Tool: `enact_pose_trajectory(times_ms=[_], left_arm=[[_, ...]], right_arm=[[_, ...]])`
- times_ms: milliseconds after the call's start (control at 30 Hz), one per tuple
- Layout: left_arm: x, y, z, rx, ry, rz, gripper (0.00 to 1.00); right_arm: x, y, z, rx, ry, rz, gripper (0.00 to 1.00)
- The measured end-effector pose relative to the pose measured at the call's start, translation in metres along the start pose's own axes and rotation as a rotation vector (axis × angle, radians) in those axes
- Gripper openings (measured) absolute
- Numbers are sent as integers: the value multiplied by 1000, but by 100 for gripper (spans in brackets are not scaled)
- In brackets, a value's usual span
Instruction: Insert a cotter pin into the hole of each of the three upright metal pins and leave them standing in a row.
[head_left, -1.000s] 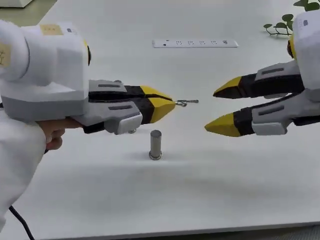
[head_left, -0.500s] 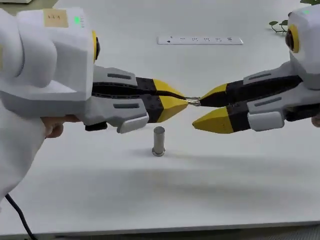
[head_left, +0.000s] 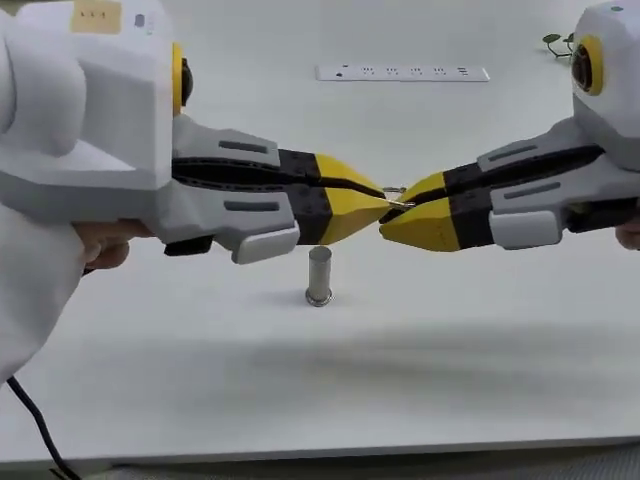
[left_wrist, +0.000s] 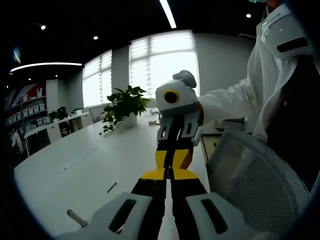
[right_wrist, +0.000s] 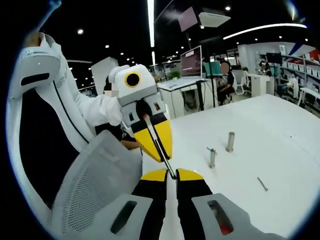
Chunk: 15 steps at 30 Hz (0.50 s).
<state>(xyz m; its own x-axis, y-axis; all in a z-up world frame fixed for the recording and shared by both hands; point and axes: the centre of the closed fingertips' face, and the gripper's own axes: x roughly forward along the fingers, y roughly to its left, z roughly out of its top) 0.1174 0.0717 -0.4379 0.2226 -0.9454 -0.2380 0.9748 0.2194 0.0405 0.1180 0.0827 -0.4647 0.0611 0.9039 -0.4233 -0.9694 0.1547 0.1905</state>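
**Head view.** My left gripper (head_left: 384, 201) reaches in level from the left. My right gripper (head_left: 392, 210) reaches in from the right, angled slightly downward. The yellow tips meet nose to nose above the white table (head_left: 450, 330). My left jaws are pressed together on a cotter pin (head_left: 397, 190). Its short exposed end passes into my right jaws, which are closed to a hairline gap on it. One upright metal pin (head_left: 319, 275) stands on the table just below the meeting point, clear of both grippers.

**Left gripper view.** My jaws are closed, and the right gripper's tips touch them head on. A loose cotter pin (left_wrist: 112, 187) lies flat on the table to the left. An edge pin (left_wrist: 76, 217) shows at the lower left; I cannot tell whether it is upright.

**Right gripper view.** My jaws clamp the thin shank of the cotter pin, which runs straight into the left gripper's closed tips. To the right, a bare metal pin (right_wrist: 230, 141) stands on the table. A nearer metal pin (right_wrist: 212, 157) stands beside it with a small piece across its top.
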Motion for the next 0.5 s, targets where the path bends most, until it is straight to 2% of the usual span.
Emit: enact_pose_trajectory(times_ms=[267, 500], left_arm=[[1, -6, -5, 3, 16, -30, 0], [3, -6, -14, -8, 30, -26, 0]], right_arm=[[-1, 4, -4, -31, 25, 25, 0], [0, 2, -8, -43, 47, 24, 0]])
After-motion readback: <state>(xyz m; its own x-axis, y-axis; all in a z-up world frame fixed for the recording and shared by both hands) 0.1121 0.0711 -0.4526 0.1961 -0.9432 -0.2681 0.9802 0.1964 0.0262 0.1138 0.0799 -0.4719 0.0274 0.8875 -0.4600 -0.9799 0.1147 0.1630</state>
